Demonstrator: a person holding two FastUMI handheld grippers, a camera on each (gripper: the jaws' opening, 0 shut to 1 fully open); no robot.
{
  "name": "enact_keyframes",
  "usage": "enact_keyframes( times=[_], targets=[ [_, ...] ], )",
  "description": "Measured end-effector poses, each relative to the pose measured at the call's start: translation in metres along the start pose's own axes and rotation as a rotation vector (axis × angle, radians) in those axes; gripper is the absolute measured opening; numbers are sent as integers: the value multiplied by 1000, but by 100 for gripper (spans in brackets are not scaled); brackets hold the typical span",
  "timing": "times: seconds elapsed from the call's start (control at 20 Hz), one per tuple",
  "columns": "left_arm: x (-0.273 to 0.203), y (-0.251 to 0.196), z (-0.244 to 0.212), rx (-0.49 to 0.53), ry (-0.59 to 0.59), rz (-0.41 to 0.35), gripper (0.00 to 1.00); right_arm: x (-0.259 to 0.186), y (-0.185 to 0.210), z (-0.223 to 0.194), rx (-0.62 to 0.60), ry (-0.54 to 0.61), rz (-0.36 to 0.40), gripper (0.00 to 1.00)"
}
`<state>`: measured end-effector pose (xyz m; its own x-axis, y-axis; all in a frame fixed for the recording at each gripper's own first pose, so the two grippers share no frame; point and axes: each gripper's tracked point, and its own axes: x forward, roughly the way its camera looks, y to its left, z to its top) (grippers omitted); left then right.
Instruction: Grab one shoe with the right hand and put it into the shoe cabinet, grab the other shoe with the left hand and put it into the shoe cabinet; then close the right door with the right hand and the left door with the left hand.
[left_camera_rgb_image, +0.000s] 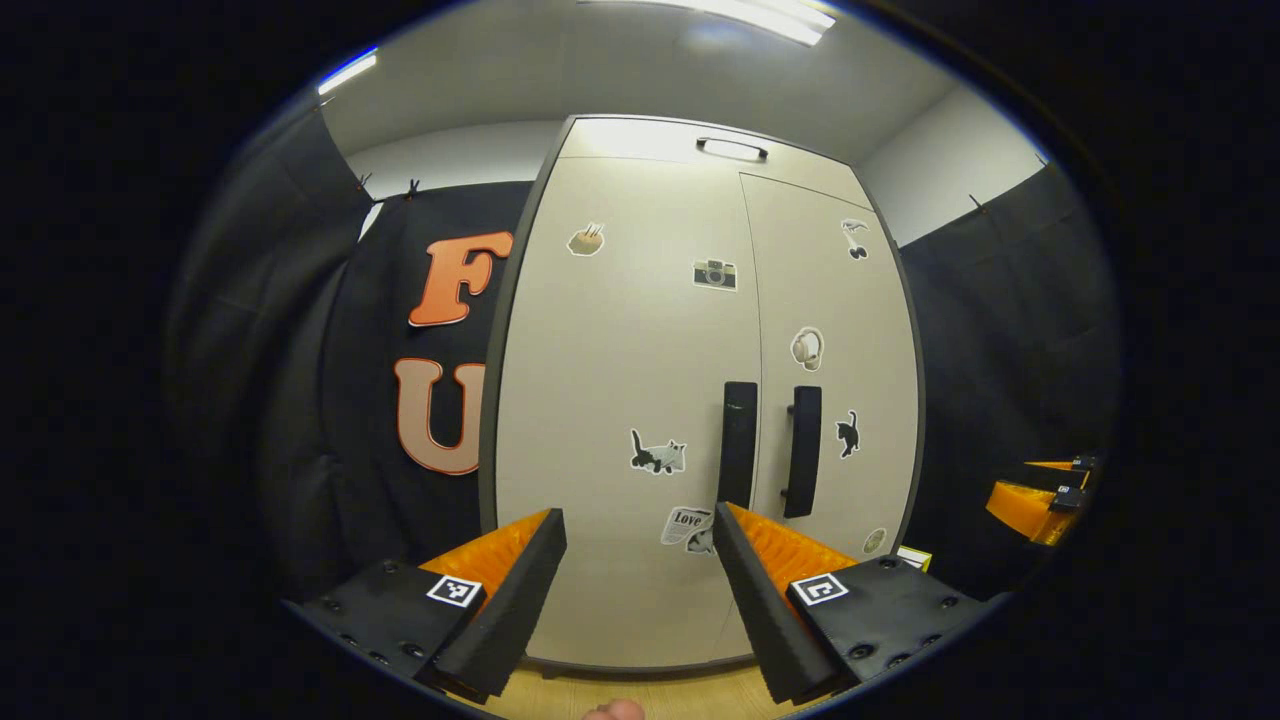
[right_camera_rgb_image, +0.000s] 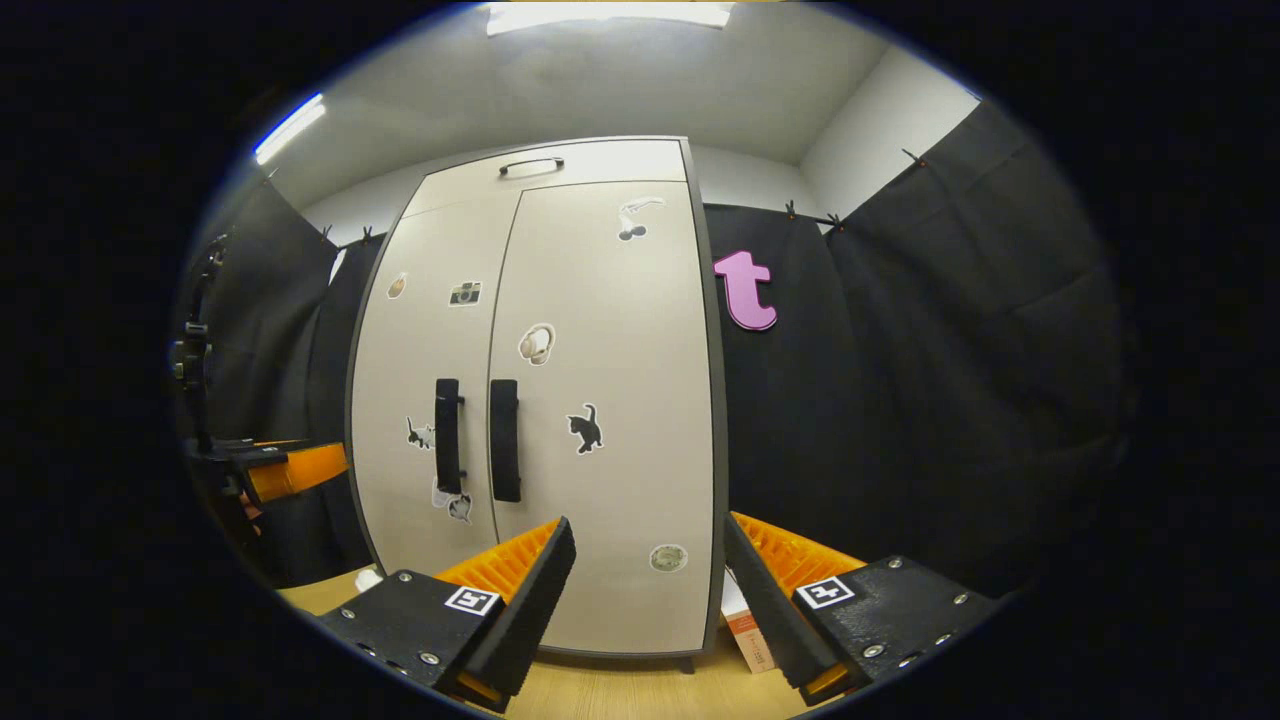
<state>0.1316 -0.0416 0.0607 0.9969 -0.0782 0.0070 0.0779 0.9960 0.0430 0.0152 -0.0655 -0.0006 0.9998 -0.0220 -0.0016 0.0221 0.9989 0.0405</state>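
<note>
The left hand-held gripper (left_camera_rgb_image: 640, 560) hangs released and empty before the cabinet (left_camera_rgb_image: 640, 400), whose left door (left_camera_rgb_image: 620, 380) and right door (left_camera_rgb_image: 840, 340) look shut, presumably with the shoes inside, while the right hand-held gripper (right_camera_rgb_image: 650, 570) likewise gapes, idle.

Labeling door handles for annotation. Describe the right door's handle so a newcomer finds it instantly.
Start at the tall pale shoe cabinet with both doors shut. Two dark vertical handles flank the center seam; the right door handle is the one beside the black cat sticker, below the headphones sticker.
</note>
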Motion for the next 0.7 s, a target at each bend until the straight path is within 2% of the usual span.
enact_keyframes(
  times=[0.3,0.7],
  targets=[
    [-32,12,-19,9,15,32,96,-8,10,-9,16,19,28,92],
    [-43,15,-29,7,17,64,97,-10,8,-21,20,43,24,92]
  ],
)
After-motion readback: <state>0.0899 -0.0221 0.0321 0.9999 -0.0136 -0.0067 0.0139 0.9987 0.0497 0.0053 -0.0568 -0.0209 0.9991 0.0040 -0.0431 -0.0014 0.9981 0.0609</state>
